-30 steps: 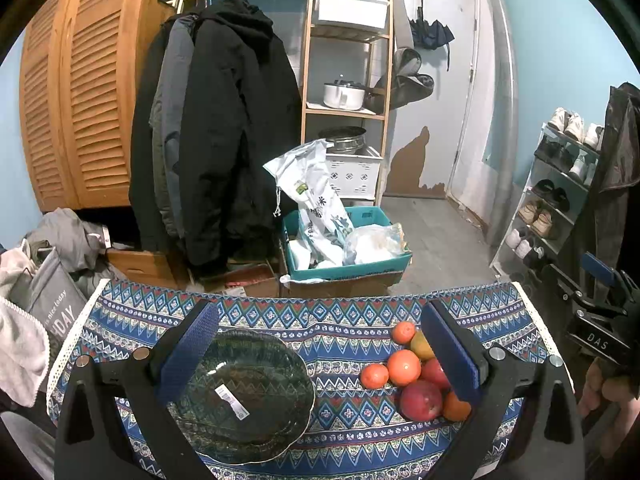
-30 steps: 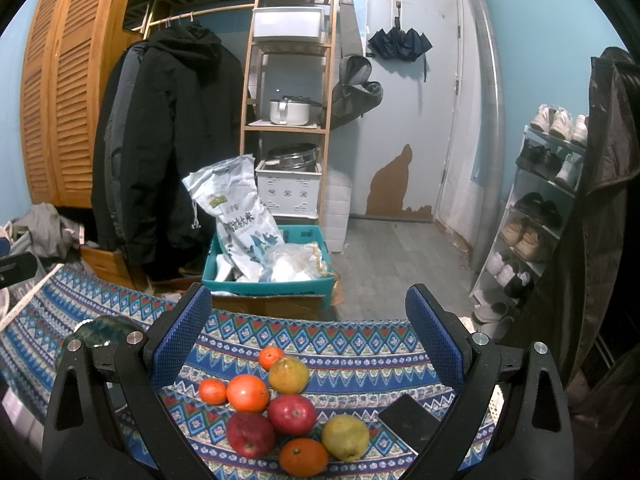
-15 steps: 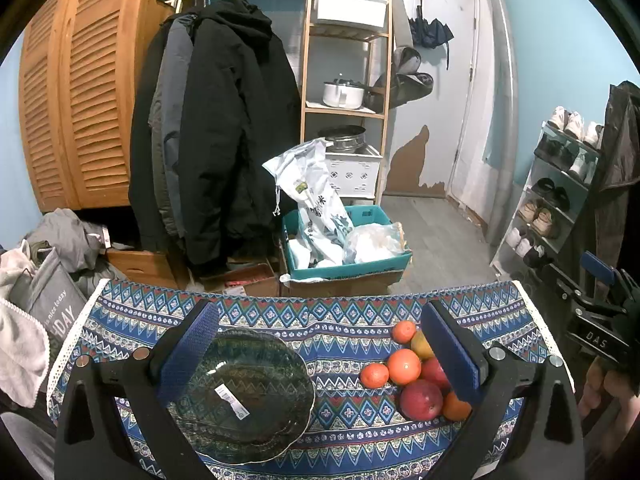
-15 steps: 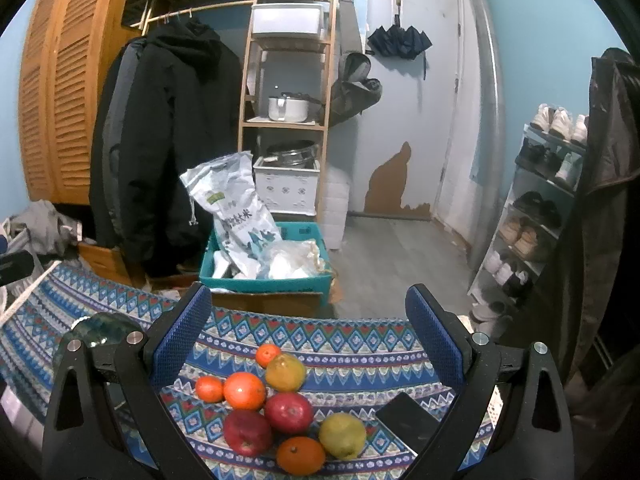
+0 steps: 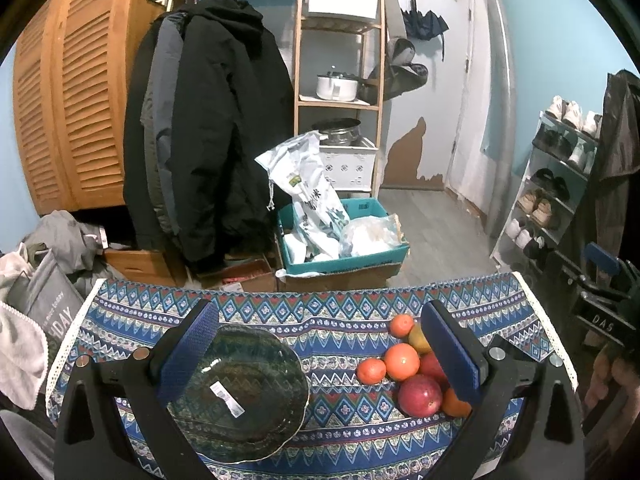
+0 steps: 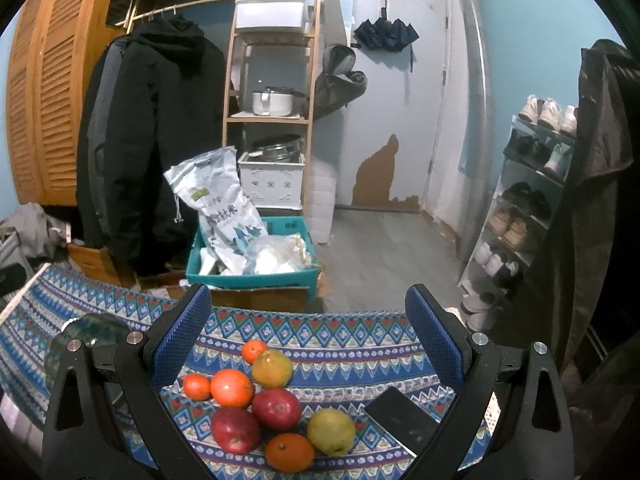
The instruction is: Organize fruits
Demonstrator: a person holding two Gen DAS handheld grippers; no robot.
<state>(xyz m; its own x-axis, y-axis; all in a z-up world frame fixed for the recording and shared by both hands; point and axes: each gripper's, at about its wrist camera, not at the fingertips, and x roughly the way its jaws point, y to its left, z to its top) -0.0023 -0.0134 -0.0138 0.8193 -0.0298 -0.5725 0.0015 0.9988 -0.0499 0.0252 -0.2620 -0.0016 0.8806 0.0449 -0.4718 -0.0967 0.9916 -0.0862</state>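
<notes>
A pile of fruit (image 6: 264, 404) lies on the patterned cloth: several oranges, two red apples (image 6: 235, 429) and two yellow-green pears (image 6: 331, 430). It also shows in the left wrist view (image 5: 412, 372). A dark green glass plate (image 5: 236, 392) sits to the left of the fruit, and its edge shows in the right wrist view (image 6: 94, 330). My left gripper (image 5: 320, 356) is open and empty above the plate and fruit. My right gripper (image 6: 308, 344) is open and empty above the fruit pile.
A black phone (image 6: 404, 420) lies right of the fruit. The table's far edge (image 5: 304, 292) drops to a teal crate of bags (image 5: 340, 236). Coats (image 5: 200, 132), a wooden shelf (image 5: 340, 80) and a shoe rack (image 5: 552, 184) stand beyond.
The right gripper has dropped slightly towards the fruit pile, so the fruit sits a little higher in its view. The left gripper has not visibly moved.
</notes>
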